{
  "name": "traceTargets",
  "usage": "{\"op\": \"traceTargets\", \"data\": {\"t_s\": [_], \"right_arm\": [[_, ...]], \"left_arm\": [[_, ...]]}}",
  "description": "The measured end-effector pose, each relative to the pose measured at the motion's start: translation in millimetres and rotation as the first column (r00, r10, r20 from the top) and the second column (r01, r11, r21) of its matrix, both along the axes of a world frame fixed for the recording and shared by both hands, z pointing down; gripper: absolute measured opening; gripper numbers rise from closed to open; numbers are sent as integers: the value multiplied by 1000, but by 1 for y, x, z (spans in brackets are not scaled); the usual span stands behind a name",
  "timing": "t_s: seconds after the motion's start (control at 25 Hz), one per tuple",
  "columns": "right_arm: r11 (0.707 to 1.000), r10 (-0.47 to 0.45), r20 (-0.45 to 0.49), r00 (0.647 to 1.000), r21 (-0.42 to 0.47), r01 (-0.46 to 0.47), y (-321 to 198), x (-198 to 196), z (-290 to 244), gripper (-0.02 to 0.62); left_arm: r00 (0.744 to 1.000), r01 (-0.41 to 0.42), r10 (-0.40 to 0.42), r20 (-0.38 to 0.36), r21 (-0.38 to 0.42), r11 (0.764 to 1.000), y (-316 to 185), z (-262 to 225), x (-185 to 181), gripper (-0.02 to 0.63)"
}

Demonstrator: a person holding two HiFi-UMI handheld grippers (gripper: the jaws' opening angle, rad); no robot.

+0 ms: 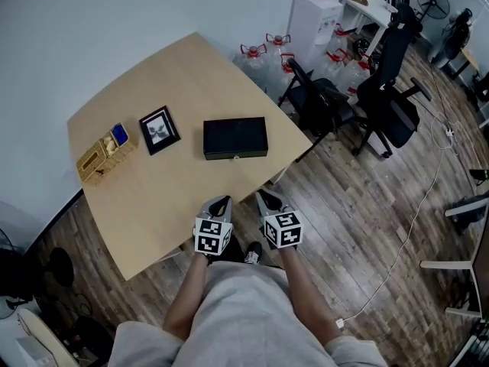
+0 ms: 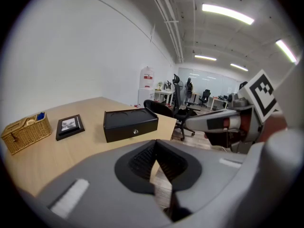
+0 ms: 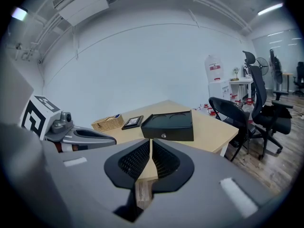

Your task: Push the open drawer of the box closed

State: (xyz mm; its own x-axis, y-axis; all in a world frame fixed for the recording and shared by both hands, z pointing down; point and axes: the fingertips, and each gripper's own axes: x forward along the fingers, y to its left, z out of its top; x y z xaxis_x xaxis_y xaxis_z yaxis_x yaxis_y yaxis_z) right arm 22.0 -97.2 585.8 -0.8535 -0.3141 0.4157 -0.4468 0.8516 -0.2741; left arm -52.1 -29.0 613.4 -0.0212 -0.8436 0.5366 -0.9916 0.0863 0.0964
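Note:
A black box (image 1: 235, 138) lies on the light wooden table (image 1: 183, 197), its drawer front with a small knob (image 1: 237, 157) facing me. In the left gripper view the box (image 2: 130, 124) and in the right gripper view the box (image 3: 170, 125) show the drawer front about flush with the box. My left gripper (image 1: 222, 203) and right gripper (image 1: 267, 199) hover side by side over the table's near edge, well short of the box. The left gripper (image 2: 156, 148) and the right gripper (image 3: 151, 144) are both shut and hold nothing.
A black picture frame (image 1: 159, 130) and a wicker basket (image 1: 105, 153) sit left of the box. Black office chairs (image 1: 325, 102) stand by the table's right corner, with water jugs (image 1: 263, 56) and a white dispenser (image 1: 313, 14) behind. A cable (image 1: 416, 212) runs over the wood floor.

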Motion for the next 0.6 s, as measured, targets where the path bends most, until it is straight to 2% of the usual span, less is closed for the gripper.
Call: {"op": "traceTargets", "data": {"t_s": [0.12, 0.6], "right_arm": [[1000, 5, 9, 1000, 4, -5, -1, -1, -3, 2], [999, -29, -13, 1000, -14, 29, 10, -3, 2, 2]], "left_arm": [[1000, -5, 5, 4, 0, 1000, 0, 0, 0, 52], [1000, 27, -27, -8, 29, 999, 7, -6, -4, 52]]}}
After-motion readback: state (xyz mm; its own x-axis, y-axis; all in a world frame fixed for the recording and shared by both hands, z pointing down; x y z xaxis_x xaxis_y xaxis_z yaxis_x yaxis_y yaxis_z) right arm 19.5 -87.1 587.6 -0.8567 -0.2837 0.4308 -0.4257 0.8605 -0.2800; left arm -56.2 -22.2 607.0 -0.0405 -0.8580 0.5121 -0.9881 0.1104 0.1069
